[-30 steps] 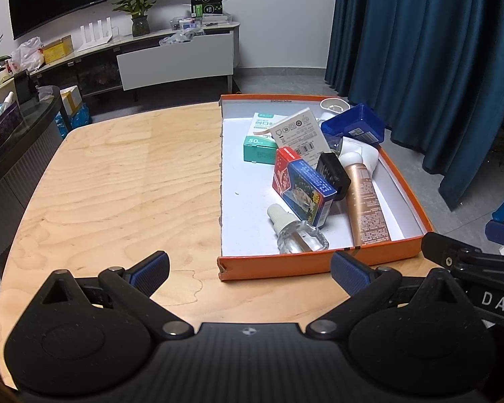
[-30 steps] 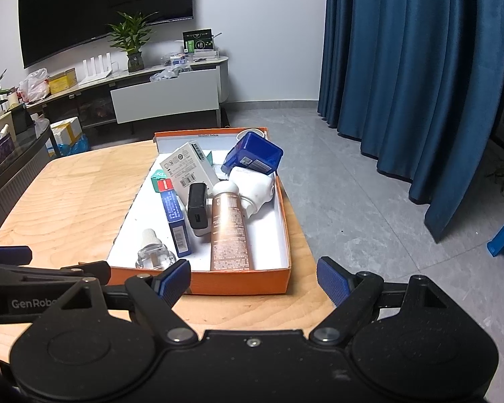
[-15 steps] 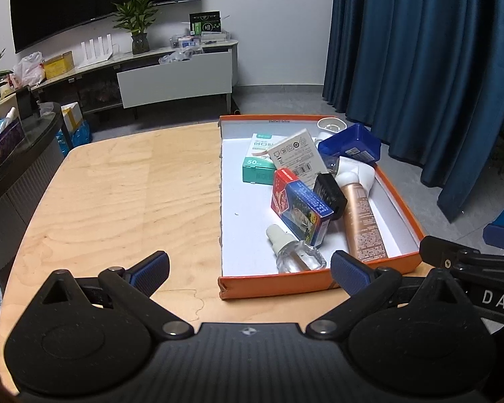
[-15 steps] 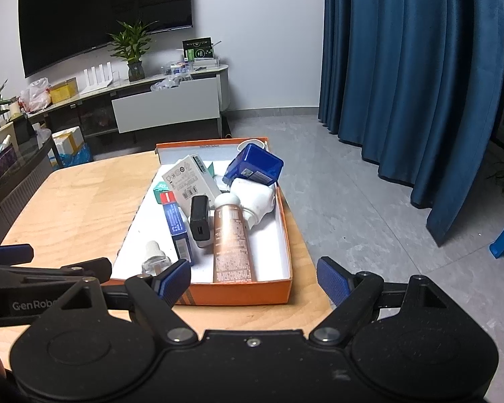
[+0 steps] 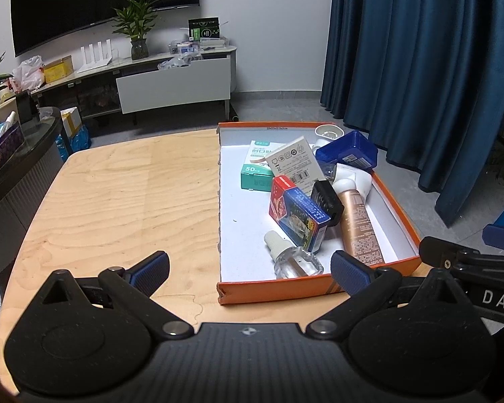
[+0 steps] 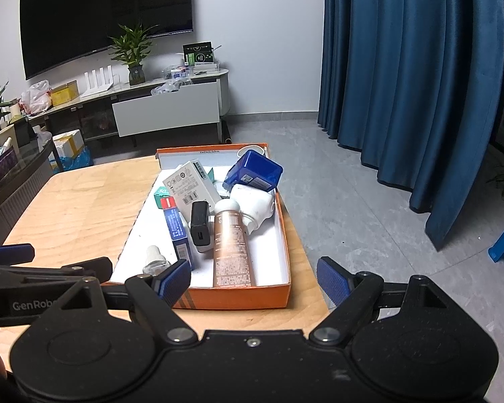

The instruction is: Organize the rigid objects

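Note:
An orange tray (image 5: 285,290) (image 6: 238,297) with a white floor sits on the right part of the wooden table. In it lie a teal box (image 5: 256,171), a white box (image 5: 295,163), a blue tub (image 5: 347,152), a red-and-blue box (image 5: 297,213), a black charger (image 5: 326,201), a copper tube (image 5: 359,231) and a small clear bottle (image 5: 292,258). My left gripper (image 5: 248,268) hangs open before the tray's near left corner. My right gripper (image 6: 253,280) stands open before its near wall, holding nothing.
Bare wooden tabletop (image 5: 124,201) spreads left of the tray. The table's right edge drops to grey floor (image 6: 369,201) beside blue curtains (image 6: 420,84). A dark counter (image 5: 13,168) stands at the left, and a TV cabinet (image 5: 171,84) is far behind.
The tray has slid a little lower in both views, as if both grippers lifted or tilted up slightly. Jaws stay as wide as before, and nothing in the tray has moved.

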Available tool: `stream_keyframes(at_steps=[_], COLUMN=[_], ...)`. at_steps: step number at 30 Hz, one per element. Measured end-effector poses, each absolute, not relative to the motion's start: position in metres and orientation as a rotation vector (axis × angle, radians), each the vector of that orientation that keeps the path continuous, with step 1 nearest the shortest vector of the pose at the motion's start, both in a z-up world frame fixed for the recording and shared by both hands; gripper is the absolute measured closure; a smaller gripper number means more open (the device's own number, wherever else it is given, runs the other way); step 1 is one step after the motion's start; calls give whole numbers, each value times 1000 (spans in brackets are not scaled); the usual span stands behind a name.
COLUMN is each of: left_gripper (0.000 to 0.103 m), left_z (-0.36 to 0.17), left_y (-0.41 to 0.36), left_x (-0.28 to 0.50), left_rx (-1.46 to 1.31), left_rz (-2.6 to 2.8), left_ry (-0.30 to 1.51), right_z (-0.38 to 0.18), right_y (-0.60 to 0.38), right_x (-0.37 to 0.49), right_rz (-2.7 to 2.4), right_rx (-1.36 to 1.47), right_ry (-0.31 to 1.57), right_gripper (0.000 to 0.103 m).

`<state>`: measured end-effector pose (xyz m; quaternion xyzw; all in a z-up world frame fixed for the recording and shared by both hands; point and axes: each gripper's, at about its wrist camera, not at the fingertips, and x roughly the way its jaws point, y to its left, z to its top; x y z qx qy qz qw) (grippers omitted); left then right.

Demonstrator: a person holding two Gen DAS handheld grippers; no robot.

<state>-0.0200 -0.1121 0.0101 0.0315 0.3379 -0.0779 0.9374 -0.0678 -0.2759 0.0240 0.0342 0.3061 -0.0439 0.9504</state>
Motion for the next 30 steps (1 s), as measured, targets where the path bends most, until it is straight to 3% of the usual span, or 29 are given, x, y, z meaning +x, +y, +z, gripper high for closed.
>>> stream_keyframes(at_steps=[30], left_gripper=[0], left_z=[7], left_y=[-112], left_x=[-18], left_rx=[68], left_rz=[-184], left_ry=[702], right_z=[22], right_y=[-278], right_x=[-66], right_rz=[-91], right_rx=[72], right_ry=[623], right_gripper=[6])
